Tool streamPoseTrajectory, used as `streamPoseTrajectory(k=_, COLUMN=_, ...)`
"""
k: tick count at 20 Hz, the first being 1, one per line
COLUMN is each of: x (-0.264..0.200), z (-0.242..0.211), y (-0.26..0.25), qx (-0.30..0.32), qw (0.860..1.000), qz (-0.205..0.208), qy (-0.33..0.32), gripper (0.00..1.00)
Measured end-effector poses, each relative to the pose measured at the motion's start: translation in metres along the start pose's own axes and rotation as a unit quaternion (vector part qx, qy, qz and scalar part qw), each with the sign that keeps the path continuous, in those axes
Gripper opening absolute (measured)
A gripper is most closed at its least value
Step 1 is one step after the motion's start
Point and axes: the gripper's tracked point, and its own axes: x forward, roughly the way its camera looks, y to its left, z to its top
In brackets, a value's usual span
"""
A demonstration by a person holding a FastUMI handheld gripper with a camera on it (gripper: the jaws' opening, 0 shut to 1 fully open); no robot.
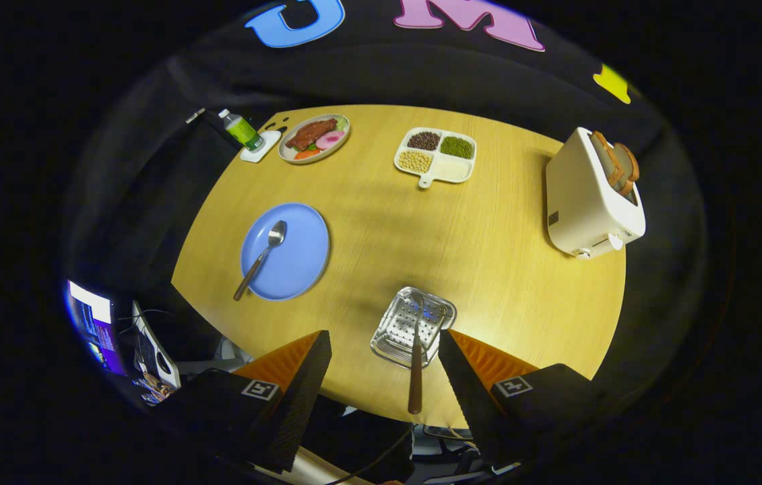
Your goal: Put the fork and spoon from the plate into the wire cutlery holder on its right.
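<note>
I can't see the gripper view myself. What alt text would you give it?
The open tongs hang above a round wooden table, with a fork standing in the wire holder between the fingers. Beyond them to the left a spoon lies on a blue plate; farther off sit a toaster, a divided dish and a food plate.

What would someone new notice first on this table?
The fork stands in the wire cutlery holder, between the open gripper fingers. The spoon lies on the blue plate to the holder's left. Far right, a white toaster holds bread.
</note>
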Motion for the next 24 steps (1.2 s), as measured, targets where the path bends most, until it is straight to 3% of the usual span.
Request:
streamPoseTrajectory(k=4, x=-0.003, z=0.018, y=0.053, qx=-0.003, qw=0.998, qz=0.016, qy=-0.060, gripper=0.99)
streamPoseTrajectory(k=8, x=0.019, z=0.025, y=0.107, qx=-0.012, qw=0.997, qz=0.030, qy=-0.076, gripper=1.00)
streamPoseTrajectory(k=15, x=0.097, z=0.027, y=0.185, qx=0.004, qw=0.997, qz=0.053, qy=-0.055, gripper=1.00)
streamPoseTrajectory(k=24, x=0.206, z=0.012, y=0.223, qx=0.065, qw=0.998, qz=0.018, qy=0.002, gripper=0.98)
